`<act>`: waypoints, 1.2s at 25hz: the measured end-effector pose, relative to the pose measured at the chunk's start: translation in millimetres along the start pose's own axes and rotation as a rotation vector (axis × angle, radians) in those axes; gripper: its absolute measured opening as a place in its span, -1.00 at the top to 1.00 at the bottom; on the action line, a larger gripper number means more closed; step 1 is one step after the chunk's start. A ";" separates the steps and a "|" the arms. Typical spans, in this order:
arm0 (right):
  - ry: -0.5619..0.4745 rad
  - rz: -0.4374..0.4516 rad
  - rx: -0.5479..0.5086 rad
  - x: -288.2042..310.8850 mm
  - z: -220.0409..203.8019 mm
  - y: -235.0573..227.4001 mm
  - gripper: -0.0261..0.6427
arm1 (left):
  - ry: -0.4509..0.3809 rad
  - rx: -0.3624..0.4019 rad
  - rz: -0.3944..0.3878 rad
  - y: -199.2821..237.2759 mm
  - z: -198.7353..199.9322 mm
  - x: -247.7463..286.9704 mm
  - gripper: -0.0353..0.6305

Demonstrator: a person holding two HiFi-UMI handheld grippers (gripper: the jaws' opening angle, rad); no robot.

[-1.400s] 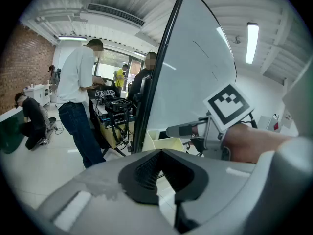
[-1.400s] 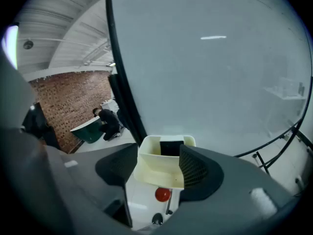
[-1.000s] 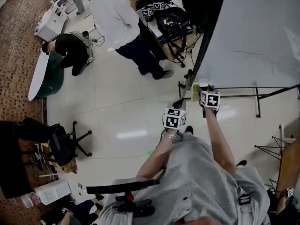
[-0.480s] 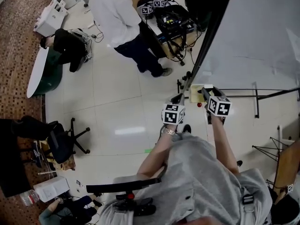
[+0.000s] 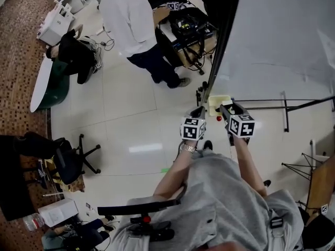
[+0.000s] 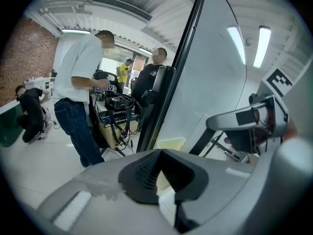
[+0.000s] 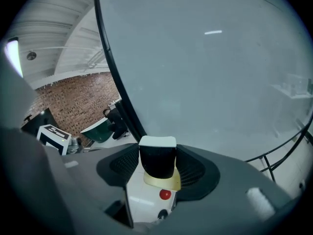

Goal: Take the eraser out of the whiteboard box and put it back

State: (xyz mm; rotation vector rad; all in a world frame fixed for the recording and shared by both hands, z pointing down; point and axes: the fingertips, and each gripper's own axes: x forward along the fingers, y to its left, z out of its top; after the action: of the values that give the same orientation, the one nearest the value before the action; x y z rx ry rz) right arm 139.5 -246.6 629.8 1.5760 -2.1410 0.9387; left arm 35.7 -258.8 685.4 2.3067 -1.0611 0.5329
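My right gripper [image 7: 157, 153] is shut on the eraser [image 7: 157, 158], a black block with a white top held upright between the pads. Right below it sits the pale yellow box [image 7: 164, 181] at the whiteboard's lower edge, with a small red round thing [image 7: 165, 194] in front of it. In the head view the right gripper [image 5: 230, 107] hovers just above the box [image 5: 216, 103]. My left gripper [image 5: 200, 111] is beside it on the left. Its jaws [image 6: 159, 153] meet at the tips with nothing between them, and the box [image 6: 171, 143] shows beyond.
The large whiteboard [image 5: 282, 41] with its black frame [image 5: 222, 51] and floor stand [image 5: 285, 109] fills the right side. A person in a white shirt [image 5: 128, 17] stands by a cable-laden cart [image 5: 188, 27]. An office chair [image 5: 73, 158] is at the left.
My right gripper has risen off the box and drawn back a little toward the person with the eraser in it, so the box now shows. The left gripper barely shifted.
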 end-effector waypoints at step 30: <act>0.010 -0.050 -0.032 28.0 -57.0 -23.9 0.78 | 0.046 0.019 0.057 -32.2 -29.2 -4.2 0.88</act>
State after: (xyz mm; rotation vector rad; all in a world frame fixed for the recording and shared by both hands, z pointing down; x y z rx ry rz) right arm 145.3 -232.9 696.0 1.5987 -2.0889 0.8906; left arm 54.6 -220.8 695.9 2.2759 -1.1068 0.6175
